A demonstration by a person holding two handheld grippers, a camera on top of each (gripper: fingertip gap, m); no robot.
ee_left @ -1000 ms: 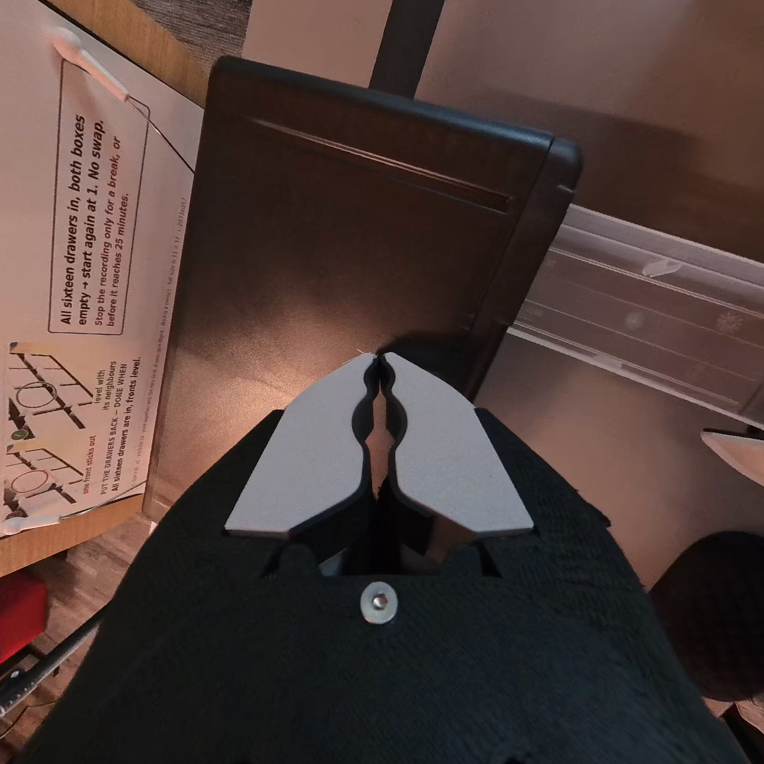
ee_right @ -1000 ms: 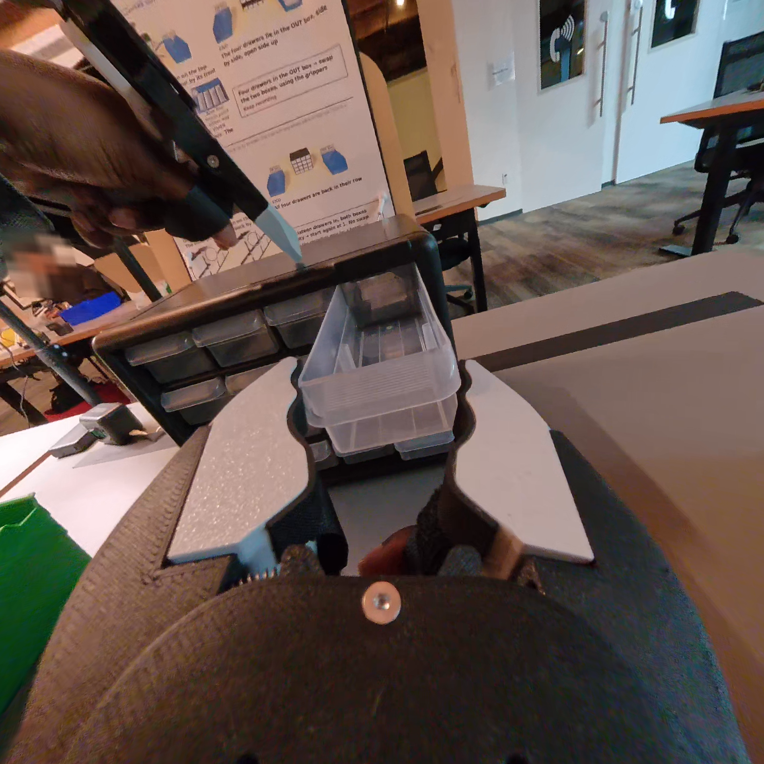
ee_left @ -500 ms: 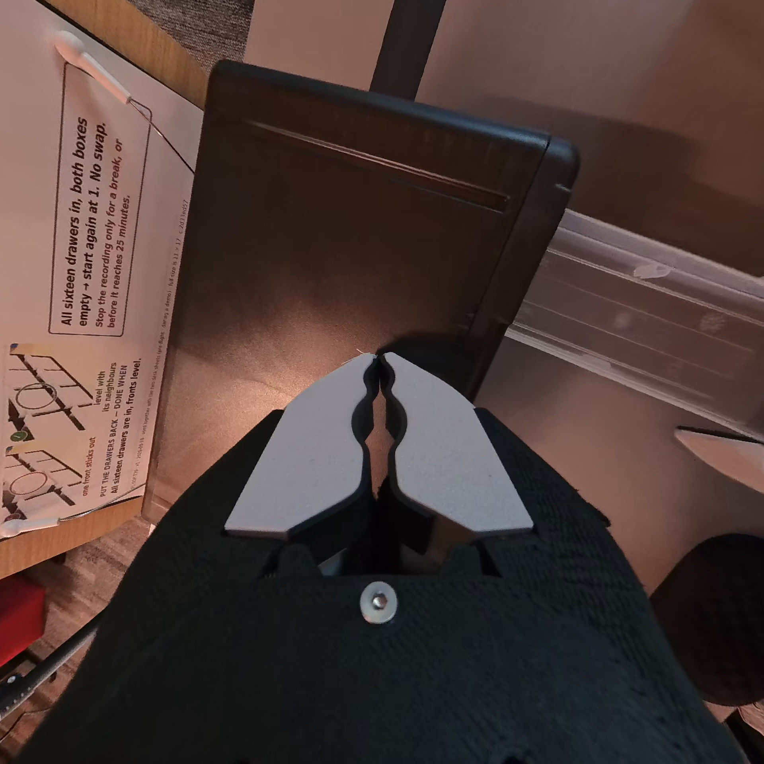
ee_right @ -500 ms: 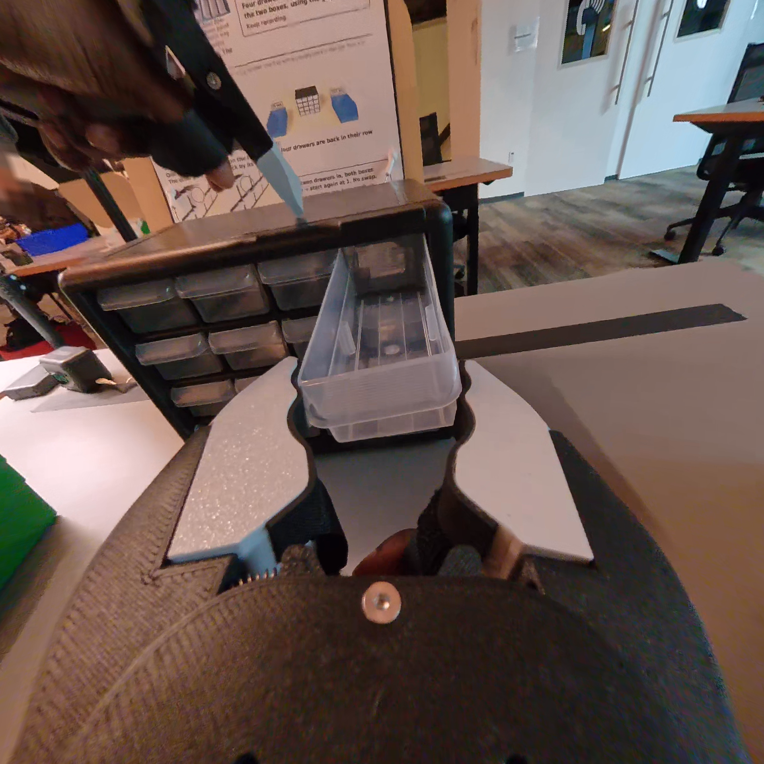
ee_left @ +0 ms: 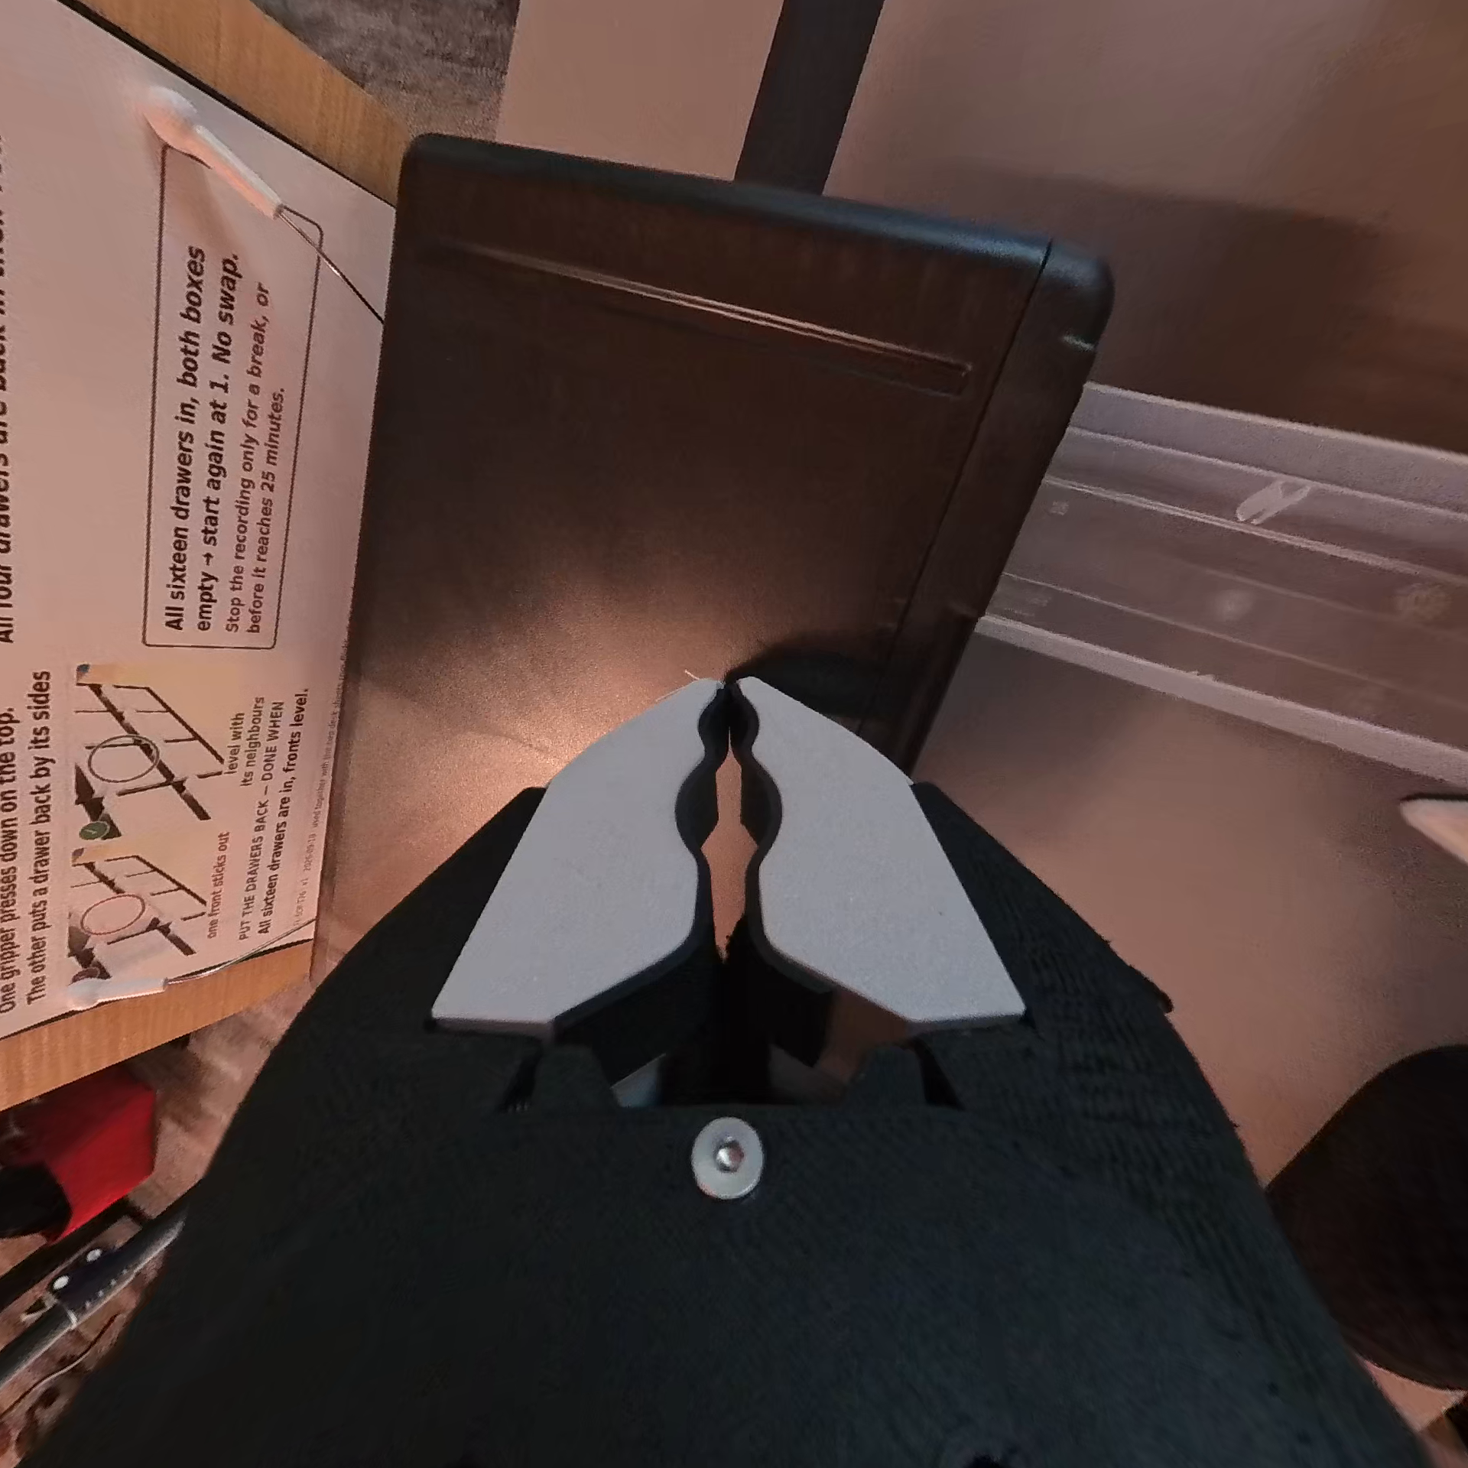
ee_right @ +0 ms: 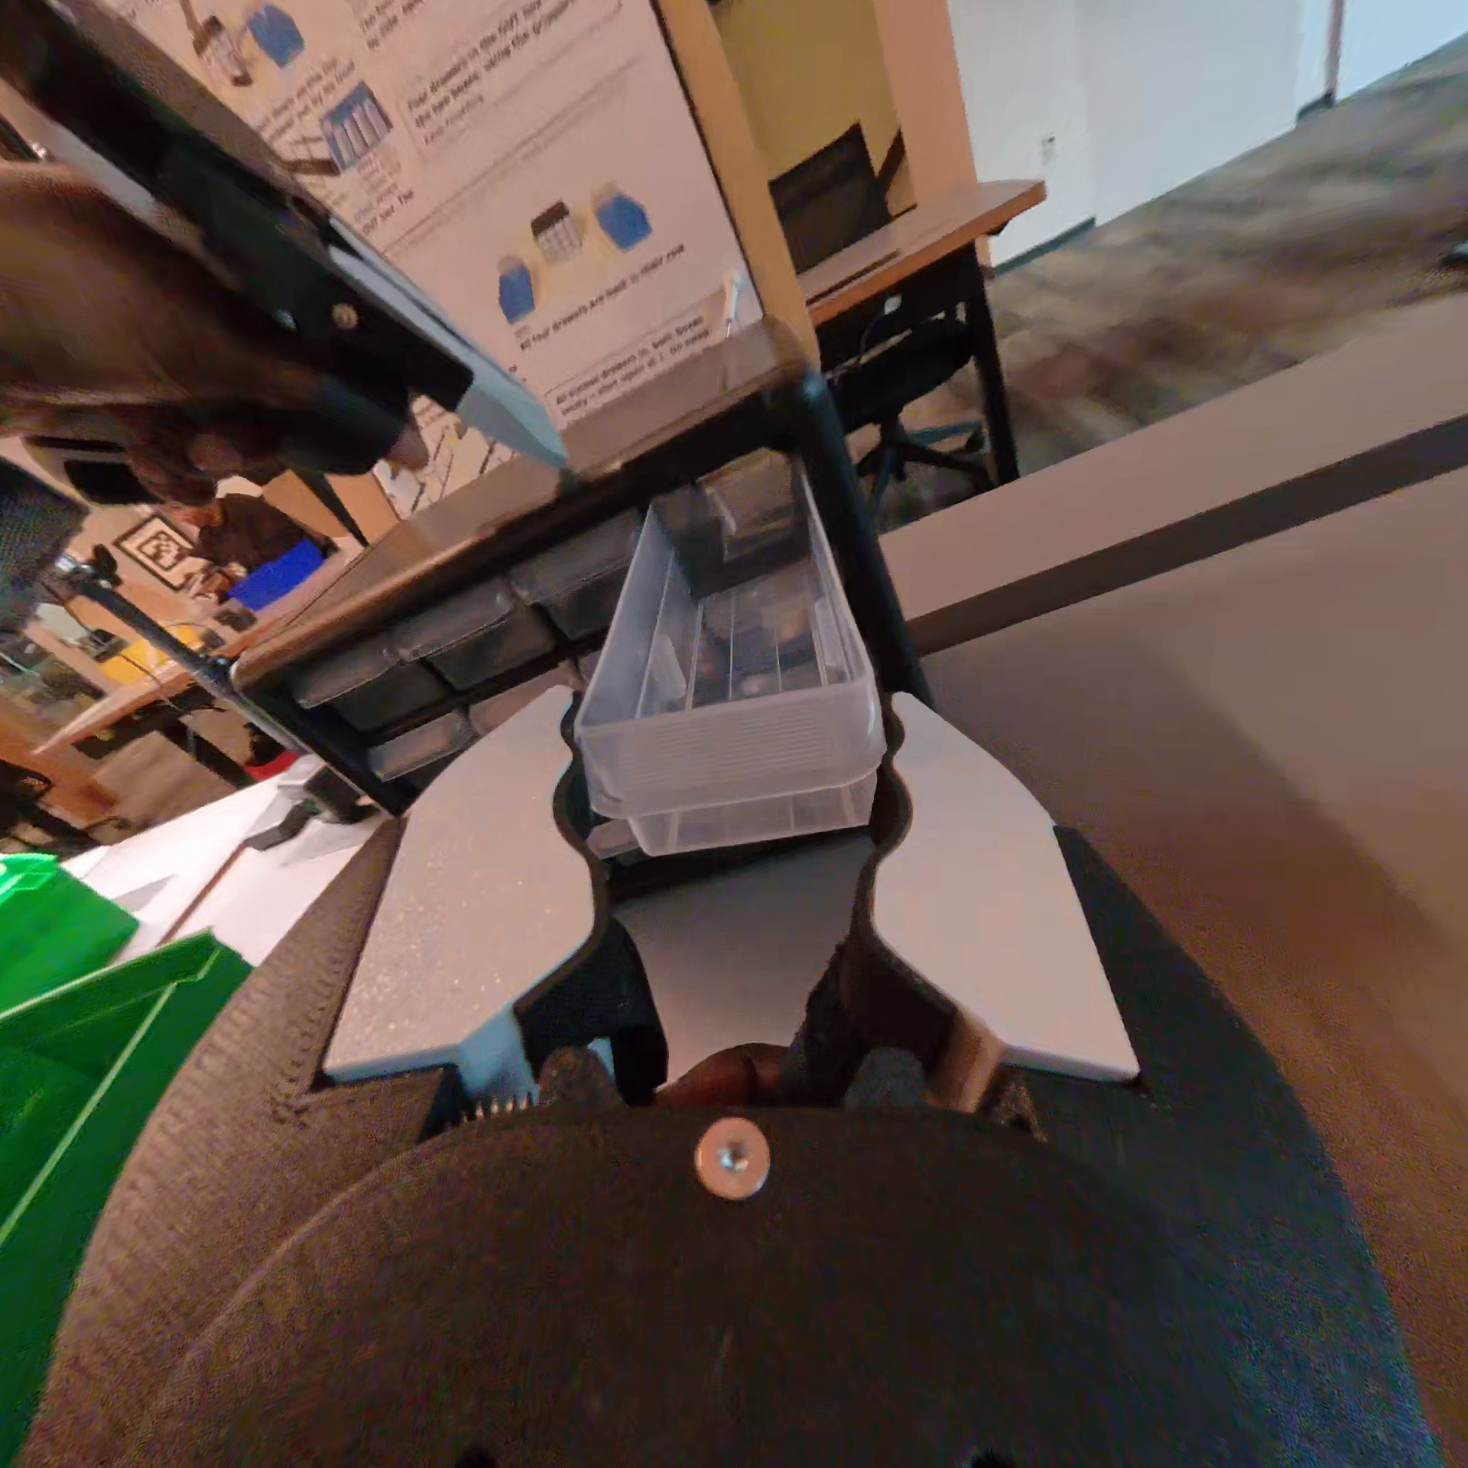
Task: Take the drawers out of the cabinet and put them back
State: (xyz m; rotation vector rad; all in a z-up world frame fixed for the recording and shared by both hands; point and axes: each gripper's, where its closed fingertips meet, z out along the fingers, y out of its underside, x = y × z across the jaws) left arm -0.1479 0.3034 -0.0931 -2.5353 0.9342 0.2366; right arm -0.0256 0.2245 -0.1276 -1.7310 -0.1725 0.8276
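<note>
Office carpet and a second desk fill the far background of the right wrist view, behind a grey tabletop (ee_right: 1191, 715) crossed by one dark strip. At far left two green bins (ee_right: 71, 1056) show, cropped by the frame. Next comes a person's hand (ee_right: 159, 357) holding the left gripper (ee_right: 548, 453), whose tips press down on the top of the black cabinet (ee_right: 492, 524); in its own view the left gripper (ee_left: 728, 689) has its jaws closed together on nothing, tips touching the cabinet (ee_left: 675, 477) top. One instruction poster (ee_left: 159, 516) stands just behind the cabinet. Closed clear drawers sit in the cabinet's rows; three show in the top row and two below, the rest hidden. To their right one clear plastic drawer (ee_right: 731, 731) sticks well out of the top right slot, still partly inside. The right gripper (ee_right: 731, 762) has its jaws spread to the drawer's width, gripping its front end by both sides. From the left wrist view the same drawer (ee_left: 1255, 572) juts out past the cabinet's edge.
</note>
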